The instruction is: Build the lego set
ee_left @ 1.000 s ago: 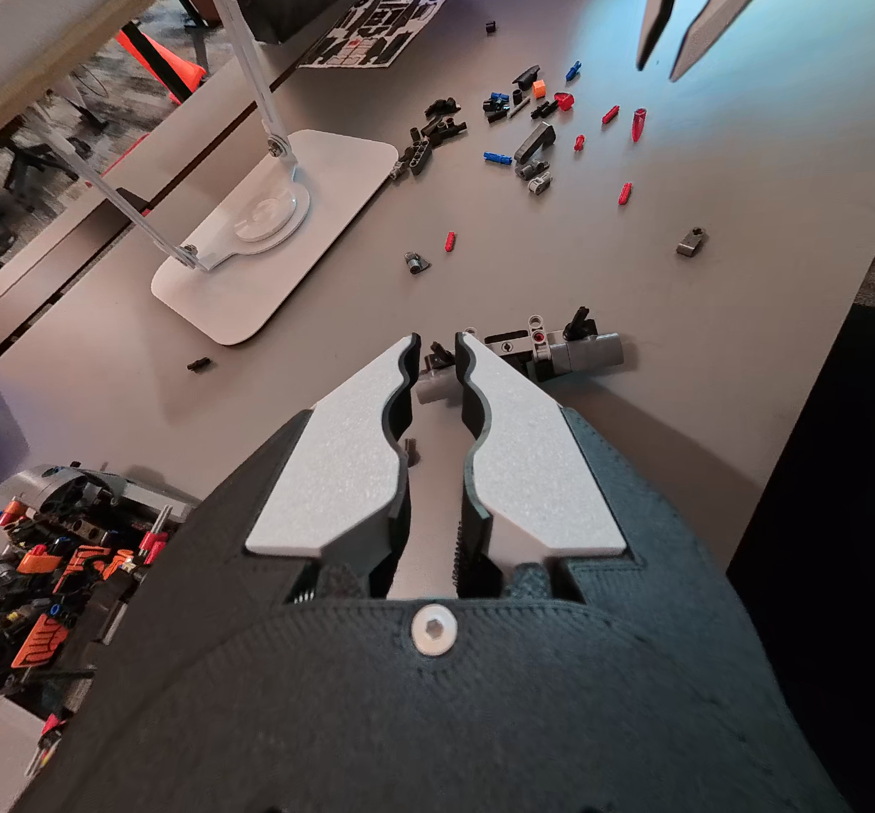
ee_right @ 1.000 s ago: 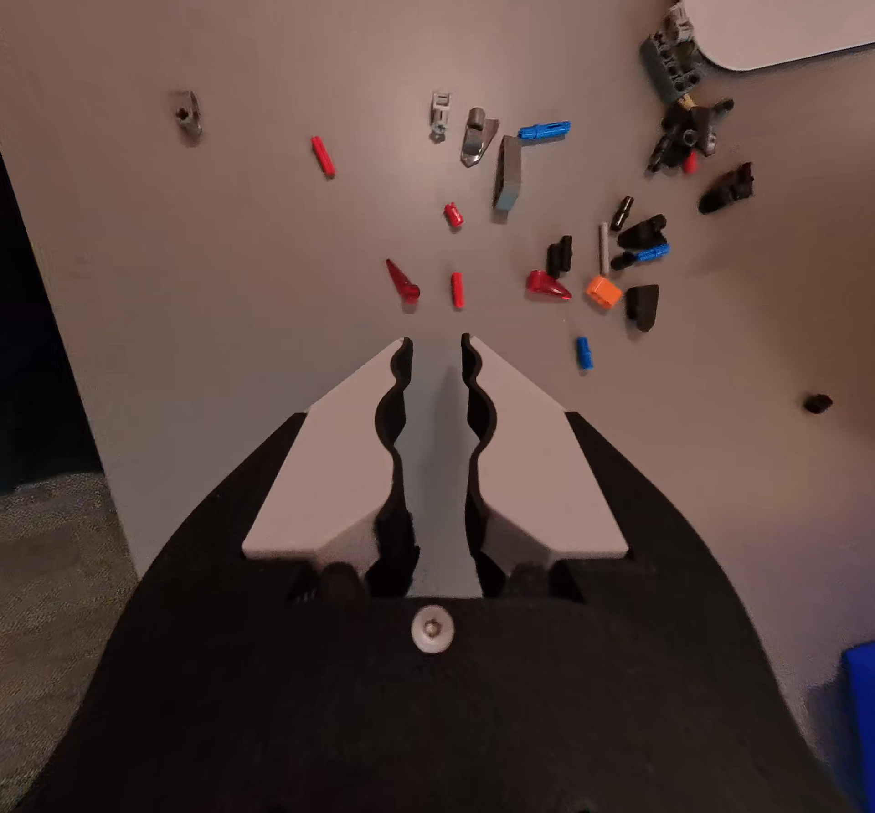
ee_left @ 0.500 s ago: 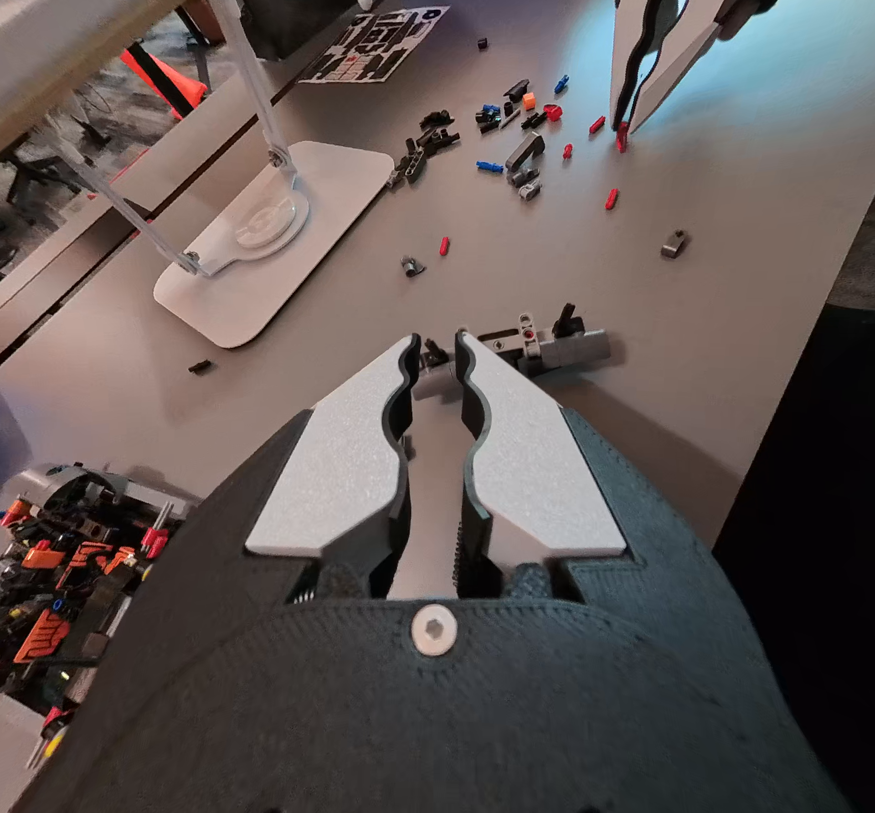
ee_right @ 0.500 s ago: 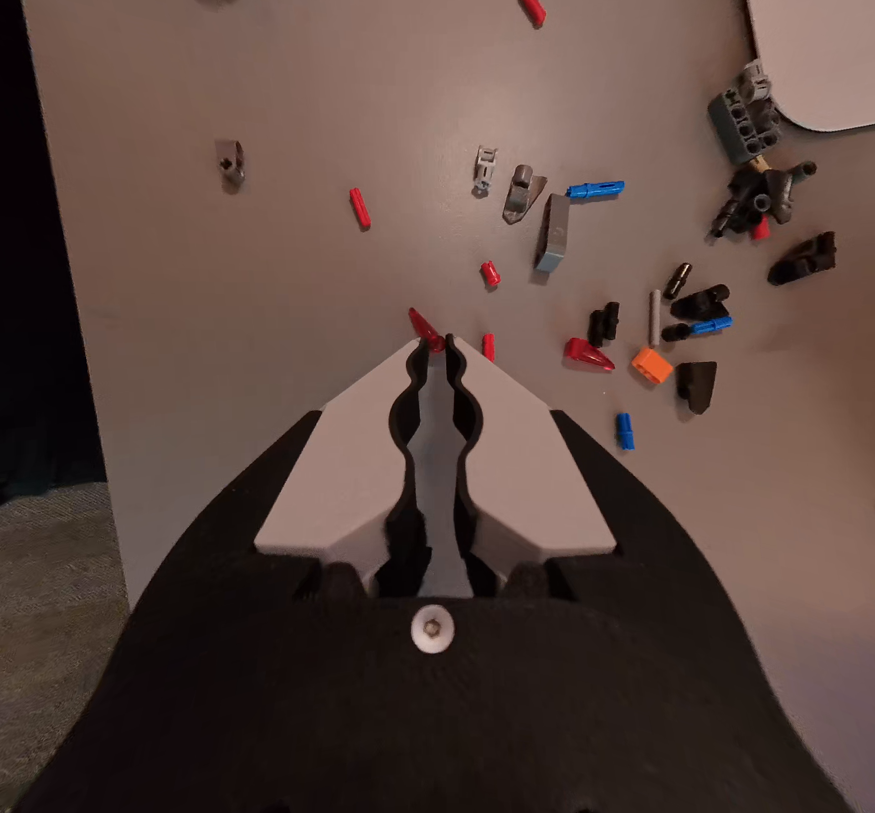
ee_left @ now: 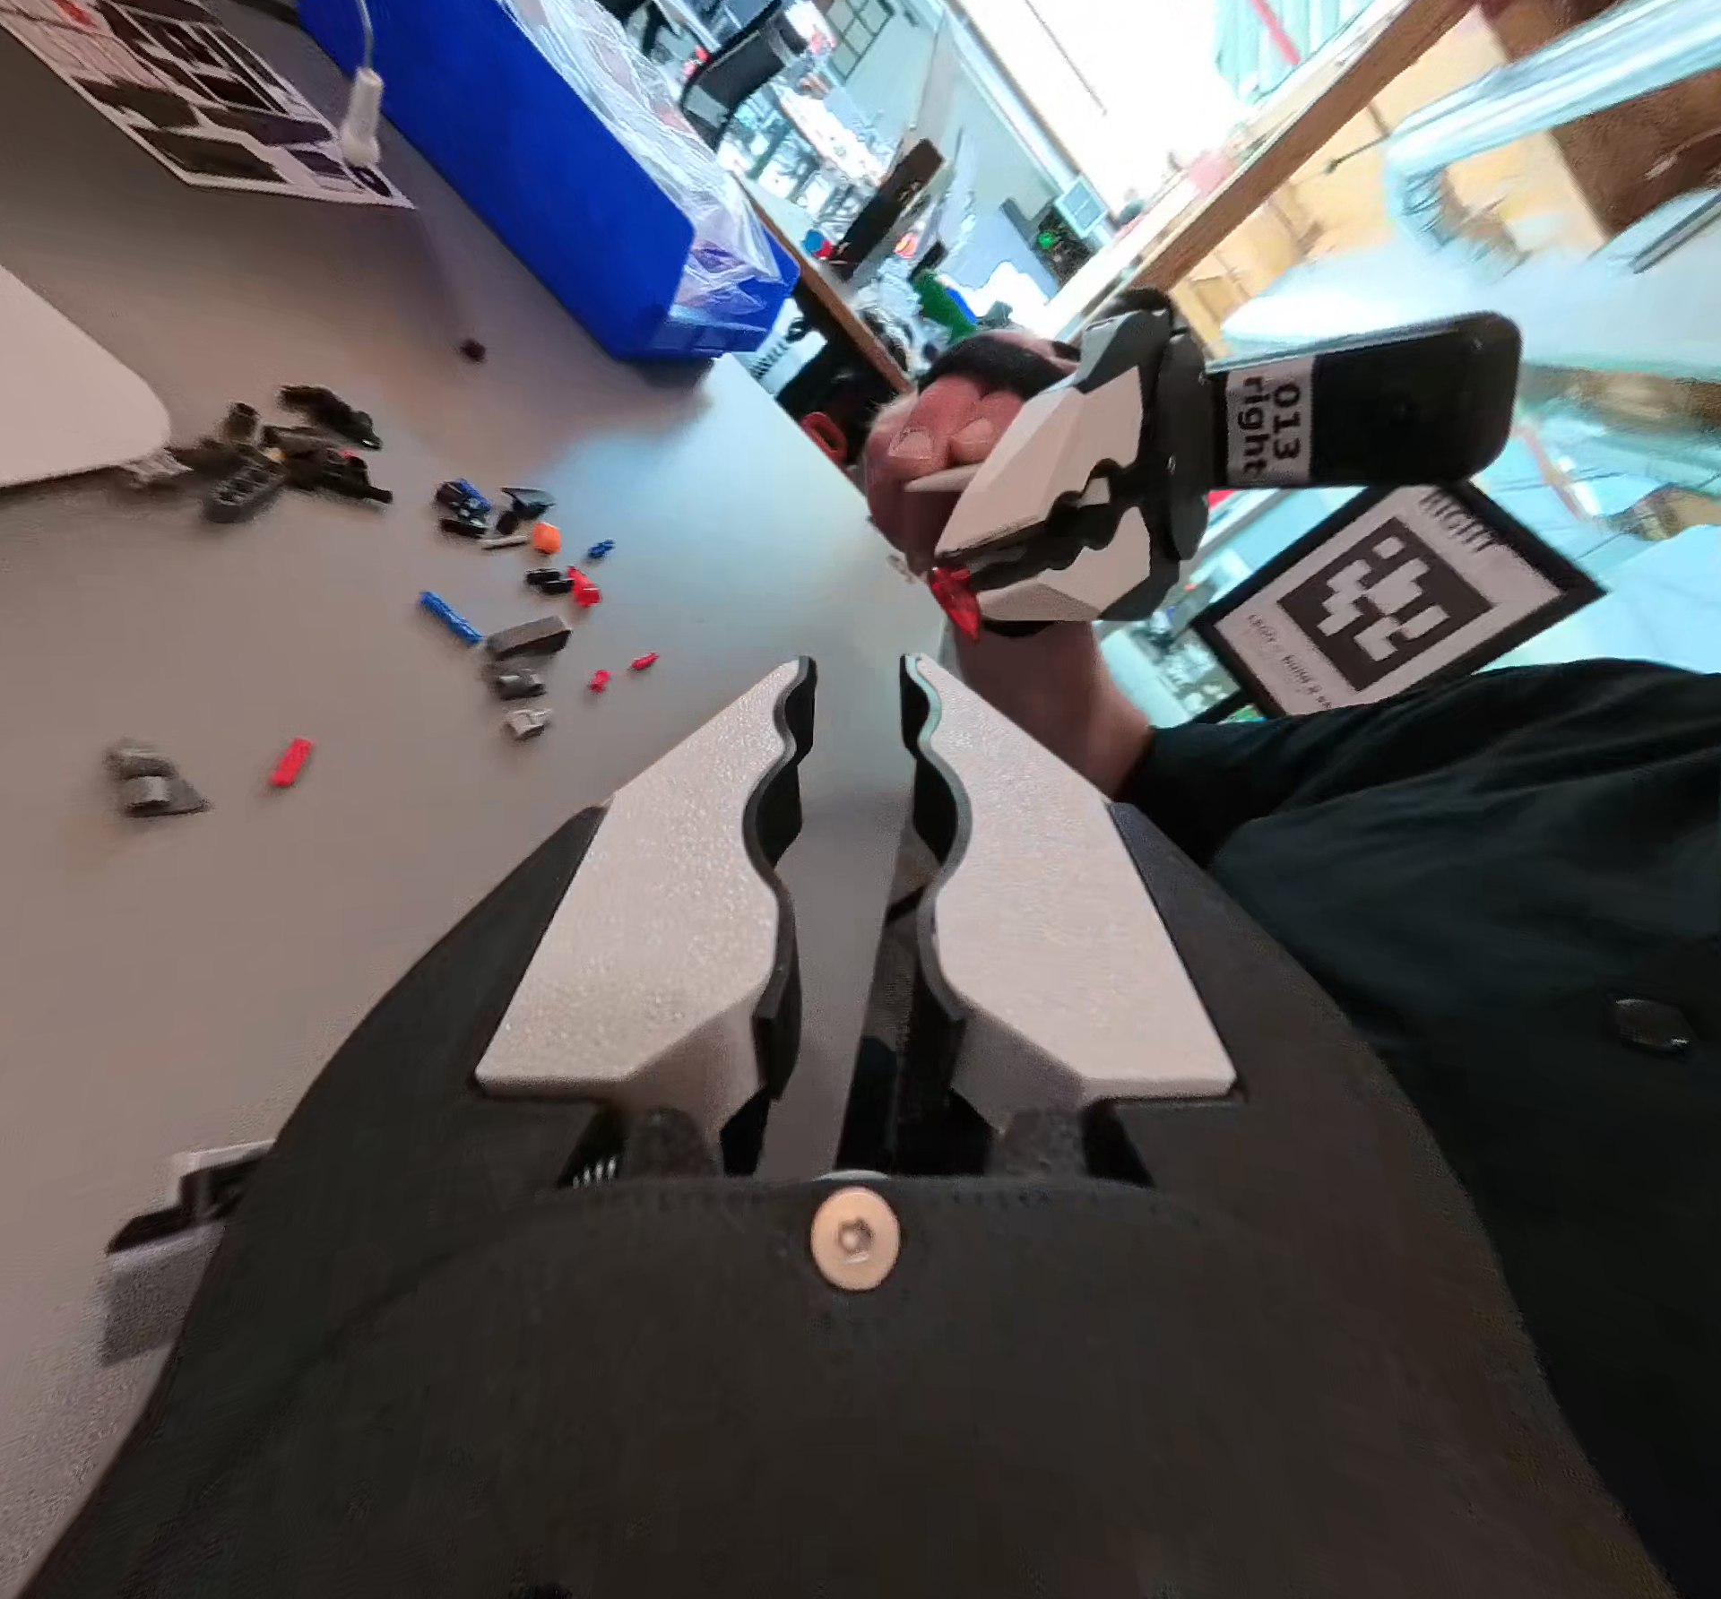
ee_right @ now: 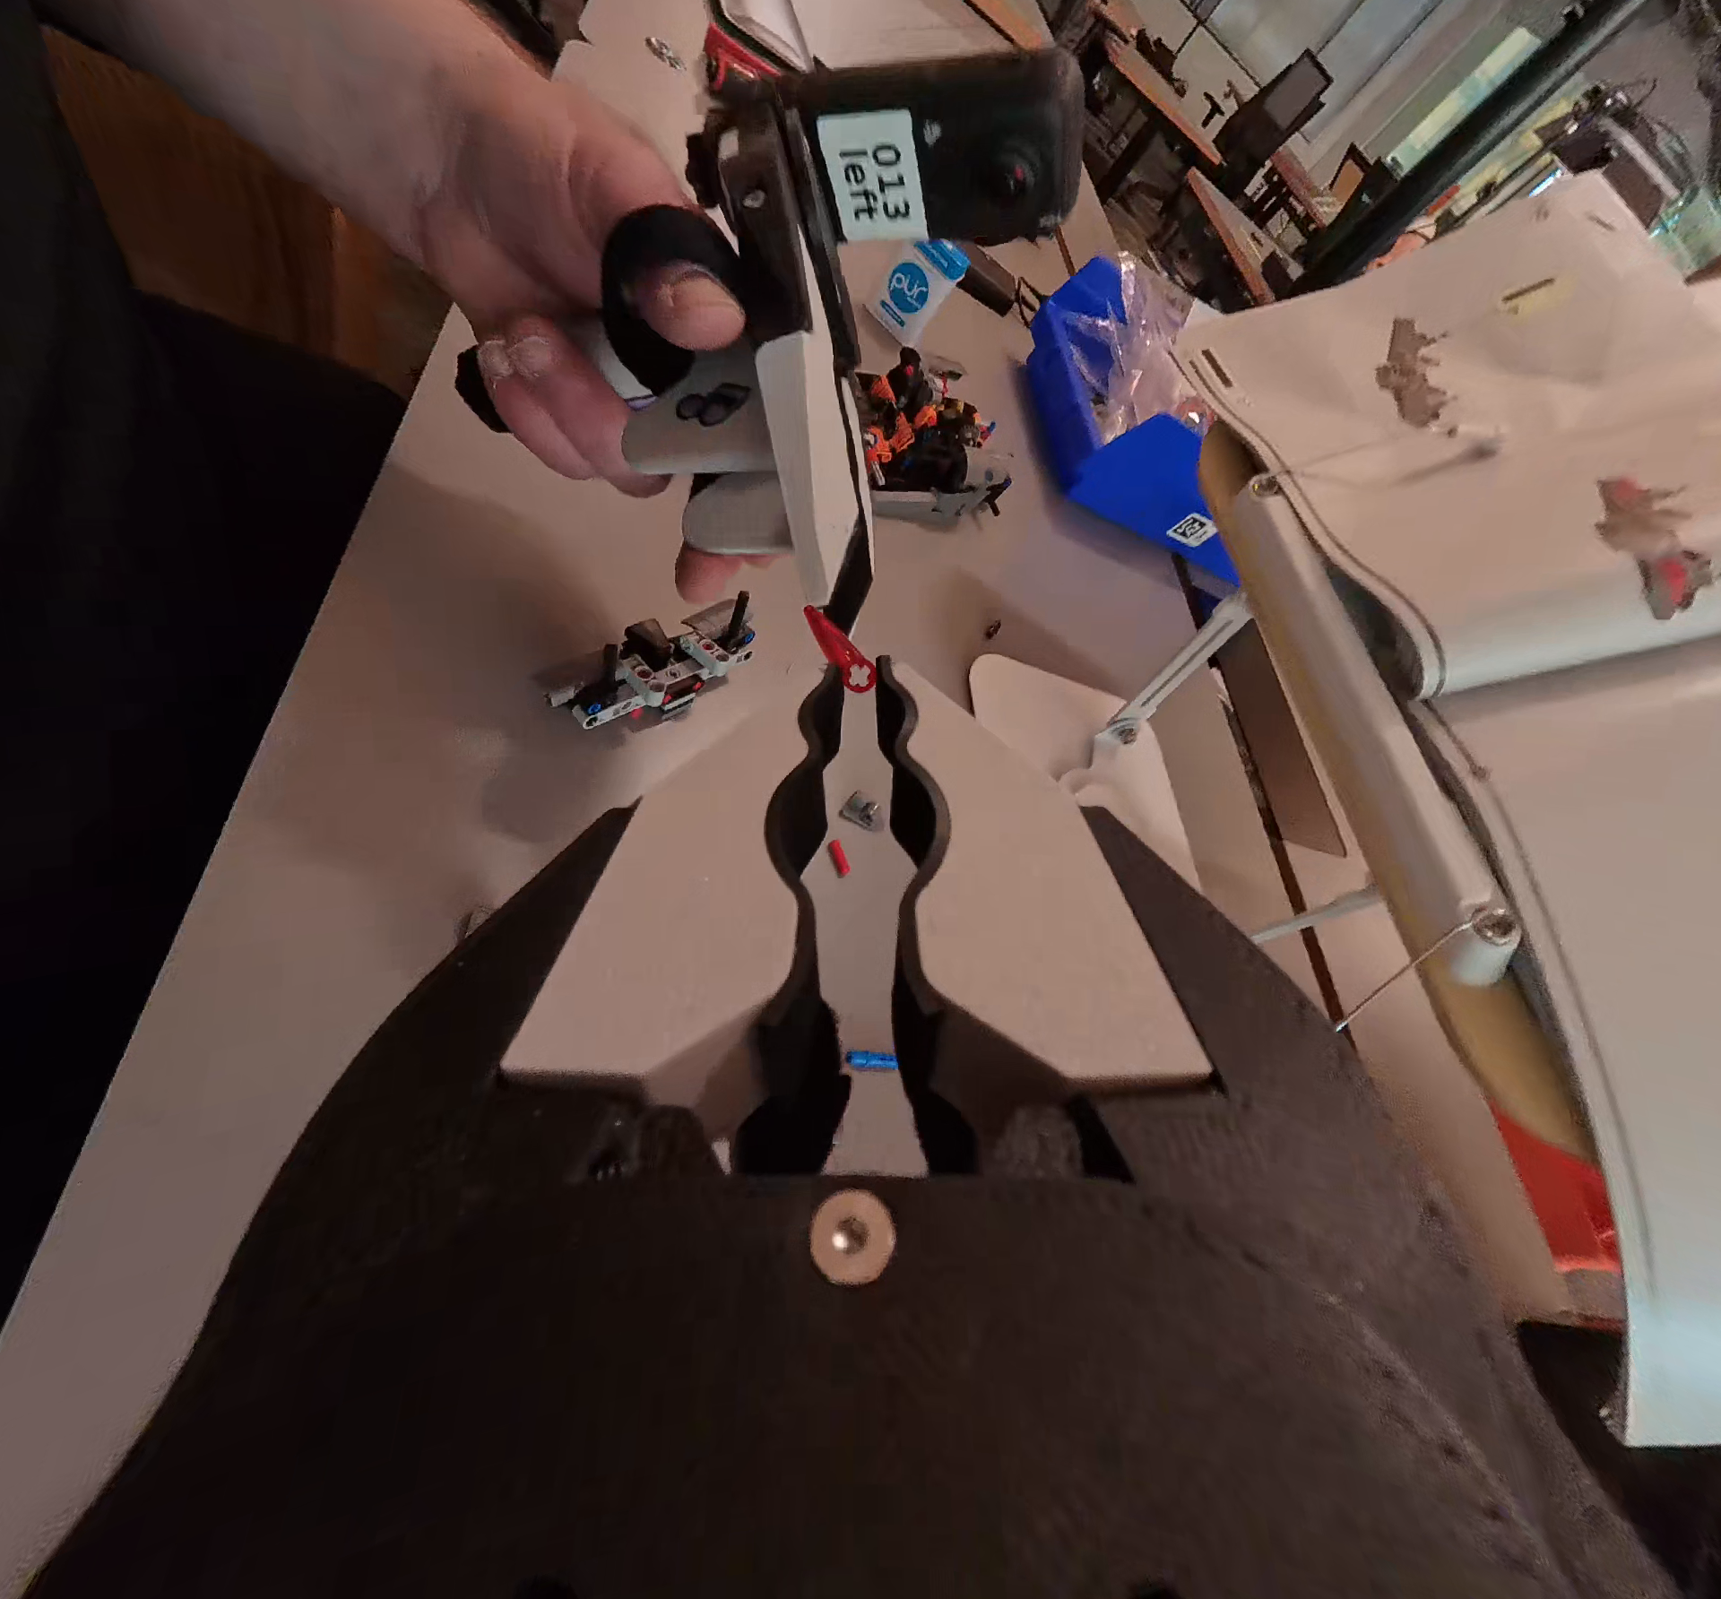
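My right gripper [ee_right: 861,670] is shut on a small red pointed piece [ee_right: 832,634], gripping its round end at the fingertips and holding it above the table. The left wrist view shows the same right gripper [ee_left: 959,572] with the red piece [ee_left: 955,604] sticking out of its tips. My left gripper [ee_left: 857,670] is open and empty, with its tips close to the red piece; it also shows in the right wrist view [ee_right: 843,586]. A grey partial lego assembly [ee_right: 652,665] lies on the table below it. Loose lego pieces [ee_left: 521,567] are scattered across the table.
A black and orange lego model [ee_right: 922,427] sits farther back, beside blue bins [ee_right: 1117,400]. A white stand base [ee_right: 1034,716] holds an open booklet [ee_right: 1490,530] on the right. A sticker sheet [ee_left: 168,64] lies at the table's far side. The table edge [ee_left: 838,474] is near.
My right gripper has shut on the red pointed piece and lifted it off the table. Both grippers have tilted up and now face each other. The left has risen from the grey assembly.
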Tool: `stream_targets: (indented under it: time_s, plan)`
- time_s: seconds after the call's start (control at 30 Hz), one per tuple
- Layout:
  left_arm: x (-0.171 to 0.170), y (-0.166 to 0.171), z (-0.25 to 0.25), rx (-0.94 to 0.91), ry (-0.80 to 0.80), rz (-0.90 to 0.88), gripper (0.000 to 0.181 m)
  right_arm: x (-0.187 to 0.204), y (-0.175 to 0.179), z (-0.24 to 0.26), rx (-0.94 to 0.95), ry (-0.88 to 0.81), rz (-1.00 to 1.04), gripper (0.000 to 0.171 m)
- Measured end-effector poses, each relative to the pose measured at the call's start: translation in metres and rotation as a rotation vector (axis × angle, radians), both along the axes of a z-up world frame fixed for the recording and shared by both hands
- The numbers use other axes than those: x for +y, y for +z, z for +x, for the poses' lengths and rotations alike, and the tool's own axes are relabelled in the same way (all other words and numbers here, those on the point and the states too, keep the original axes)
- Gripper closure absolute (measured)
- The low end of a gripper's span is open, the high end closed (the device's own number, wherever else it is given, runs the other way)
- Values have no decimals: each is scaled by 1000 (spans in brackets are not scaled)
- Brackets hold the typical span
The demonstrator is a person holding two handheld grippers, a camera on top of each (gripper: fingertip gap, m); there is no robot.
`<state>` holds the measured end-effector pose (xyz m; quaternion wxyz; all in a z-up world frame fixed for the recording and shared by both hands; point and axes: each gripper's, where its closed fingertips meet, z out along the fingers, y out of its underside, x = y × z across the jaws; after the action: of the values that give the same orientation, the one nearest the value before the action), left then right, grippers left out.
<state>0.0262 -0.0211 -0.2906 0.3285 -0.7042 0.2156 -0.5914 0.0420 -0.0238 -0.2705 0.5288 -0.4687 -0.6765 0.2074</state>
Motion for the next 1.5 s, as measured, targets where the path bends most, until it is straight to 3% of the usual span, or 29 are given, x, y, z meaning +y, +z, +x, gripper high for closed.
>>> stream_targets:
  time_s: [0.27, 0.37, 0.47, 0.7, 0.77, 1.0, 1.5]
  plan:
    - [-16, 24, 1, -216, -87, -42, 155, -2, 14, -14, 35, 46, 7, 167]
    - [-13, 28, -9, -221, -28, 31, 170, -1, 19, -20, 46, 51, -3, 167]
    - [-7, 25, -18, -119, 58, 138, 181, -1, 22, -27, 54, 60, -33, 167]
    - [8, 26, -43, 180, 252, 485, 181, 4, 23, -40, 84, 61, -98, 167]
    - [11, 27, -49, 279, 294, 599, 163, 7, 24, -43, 96, 60, -142, 167]
    - [20, 40, -59, 494, 388, 919, 156, 23, 29, -49, 177, 30, -417, 167]
    - [34, 63, -58, 629, 447, 1237, 164, 35, 29, -47, 471, 64, -1088, 167]
